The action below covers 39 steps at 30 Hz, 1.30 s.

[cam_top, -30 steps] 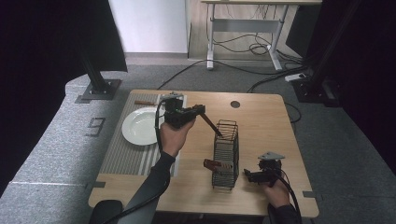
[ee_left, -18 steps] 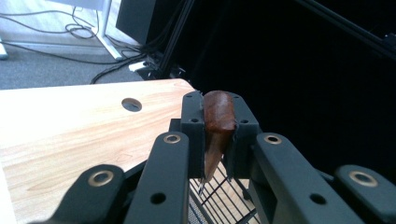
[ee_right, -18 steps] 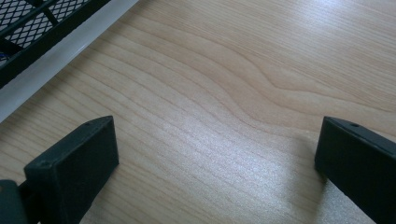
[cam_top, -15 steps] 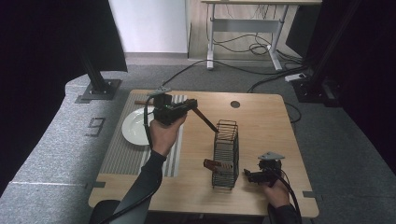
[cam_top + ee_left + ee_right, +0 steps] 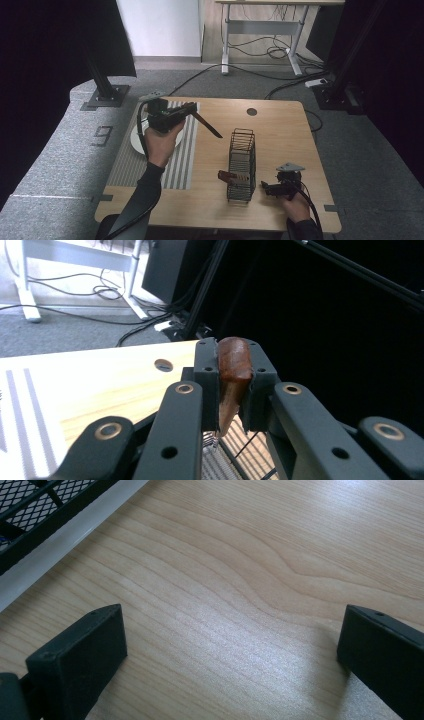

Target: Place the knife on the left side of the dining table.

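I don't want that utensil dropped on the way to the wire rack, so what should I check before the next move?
1. Left gripper shut on the brown-handled utensil: ok.
2. Handle seated between the fingers: ok.
3. Utensil clear of the wire rack: ok, held up and left of it.
4. Free slot in the rack: cannot tell.
5. Right gripper open, low beside the rack: ok.

text: "9" | on: grey floor mat (image 5: 60, 150) left of table | marker (image 5: 102, 135)
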Available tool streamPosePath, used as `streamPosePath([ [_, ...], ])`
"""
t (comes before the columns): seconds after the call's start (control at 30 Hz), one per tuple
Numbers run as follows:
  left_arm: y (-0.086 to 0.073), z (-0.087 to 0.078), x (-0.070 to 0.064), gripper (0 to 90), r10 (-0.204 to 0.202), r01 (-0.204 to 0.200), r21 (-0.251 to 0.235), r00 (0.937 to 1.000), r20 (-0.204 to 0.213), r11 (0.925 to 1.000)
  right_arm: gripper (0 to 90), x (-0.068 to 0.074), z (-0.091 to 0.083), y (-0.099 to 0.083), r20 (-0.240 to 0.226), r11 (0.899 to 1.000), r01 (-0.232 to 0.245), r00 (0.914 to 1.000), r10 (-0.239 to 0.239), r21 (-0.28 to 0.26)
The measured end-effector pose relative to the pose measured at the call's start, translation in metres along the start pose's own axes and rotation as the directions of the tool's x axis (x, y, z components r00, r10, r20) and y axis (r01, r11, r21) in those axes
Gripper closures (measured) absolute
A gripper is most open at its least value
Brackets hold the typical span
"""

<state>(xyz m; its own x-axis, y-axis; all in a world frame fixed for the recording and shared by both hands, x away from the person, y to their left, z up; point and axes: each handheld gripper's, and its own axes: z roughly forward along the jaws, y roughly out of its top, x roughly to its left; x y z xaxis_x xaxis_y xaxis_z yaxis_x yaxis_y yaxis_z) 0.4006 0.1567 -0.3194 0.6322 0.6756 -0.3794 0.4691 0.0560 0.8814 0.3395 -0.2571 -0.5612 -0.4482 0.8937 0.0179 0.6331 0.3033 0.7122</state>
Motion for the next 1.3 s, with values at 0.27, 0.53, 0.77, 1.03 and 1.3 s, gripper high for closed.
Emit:
streamPosePath([
  [0.27, -0.011, -0.016, 0.016, 80.2, -0.008, 0.008, 0.006, 0.9991, -0.042, 0.9999, 0.0, 0.0, 0.0, 0.0, 0.001, 1.0, 0.001, 1.0, -0.001, -0.001],
  [0.53, -0.026, -0.032, 0.034, 80.1, -0.039, 0.039, 0.002, 0.9964, -0.076, 0.9992, 0.0, 0.0, 0.0, 0.0, 0.0, 1.0, 0.001, 1.0, -0.001, -0.001],
  [0.77, -0.039, -0.044, 0.046, 80.1, -0.063, 0.064, 0.005, 0.9927, -0.102, 0.9979, 0.0, 0.0, 0.0, 0.0, 0.0, 1.0, -0.001, 1.0, 0.001, -0.002],
  [1.03, -0.053, -0.058, 0.056, 80.1, -0.094, 0.095, 0.0, 0.988, -0.122, 0.9955, 0.0, 0.0, 0.0, 0.0, 0.001, 1.0, -0.001, 1.0, 0.001, -0.003],
  [1.3, -0.067, -0.068, 0.066, 80.1, -0.116, 0.118, 0.006, 0.9813, -0.154, 0.993, 0.0, 0.0, 0.0, 0.0, 0.001, 1.0, 0.0, 1.0, 0.0, -0.003],
])
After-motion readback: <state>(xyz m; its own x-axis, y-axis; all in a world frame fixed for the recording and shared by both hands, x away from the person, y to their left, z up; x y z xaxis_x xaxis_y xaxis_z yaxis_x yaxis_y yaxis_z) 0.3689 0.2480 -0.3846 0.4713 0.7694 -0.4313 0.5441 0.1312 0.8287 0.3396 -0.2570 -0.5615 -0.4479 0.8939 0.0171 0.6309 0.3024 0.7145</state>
